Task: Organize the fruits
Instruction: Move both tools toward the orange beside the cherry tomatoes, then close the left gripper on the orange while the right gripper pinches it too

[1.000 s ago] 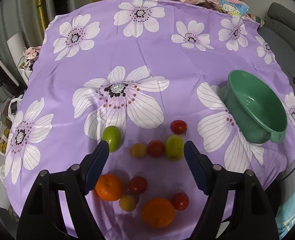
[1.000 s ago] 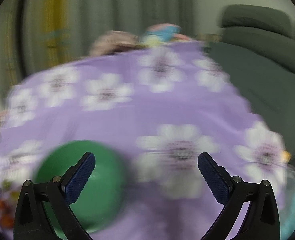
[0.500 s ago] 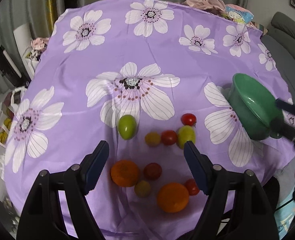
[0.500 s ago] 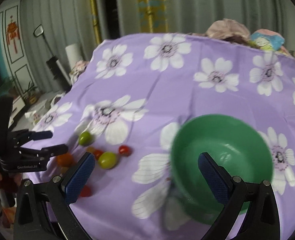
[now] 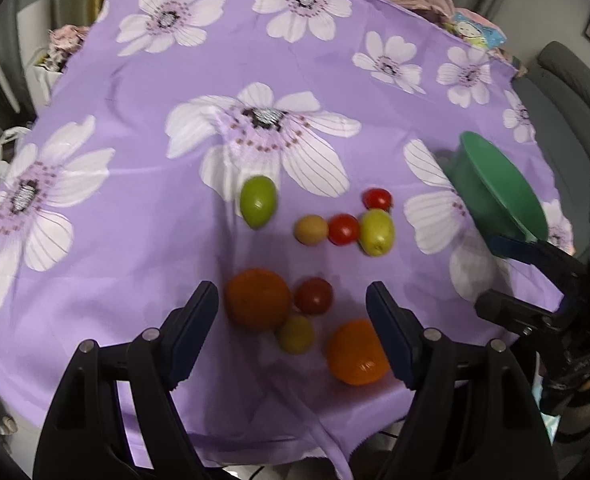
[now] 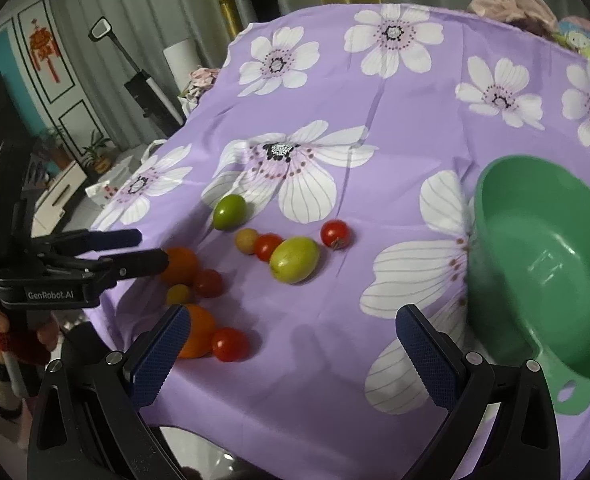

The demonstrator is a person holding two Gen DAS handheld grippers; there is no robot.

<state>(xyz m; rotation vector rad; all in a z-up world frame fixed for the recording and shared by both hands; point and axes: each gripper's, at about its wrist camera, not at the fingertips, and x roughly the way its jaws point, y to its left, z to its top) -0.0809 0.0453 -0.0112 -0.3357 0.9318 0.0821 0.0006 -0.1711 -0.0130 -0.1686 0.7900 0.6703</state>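
Purple floral tablecloth (image 5: pixel 143 240) is hosting squishy cherry tomatoes (image 5: pixel 343 229) and firmer oranges (image 5: pixel 258 298), so both wide-open grippers (image 5: pixel 291 308) (image 6: pixel 291 334) should be pinching gently across the middle.

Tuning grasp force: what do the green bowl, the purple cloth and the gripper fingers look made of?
Round green bowl: looks like moulded plastic, glossy, with highlights inside and a pierced tab at the rim.
Purple flowered tablecloth: thin woven fabric with a slight sheen; it creases and drapes over the edge.
Blue pads on the right gripper fingers: probably rubber, matte, with a knurled diamond texture. Black frame: likely plastic.
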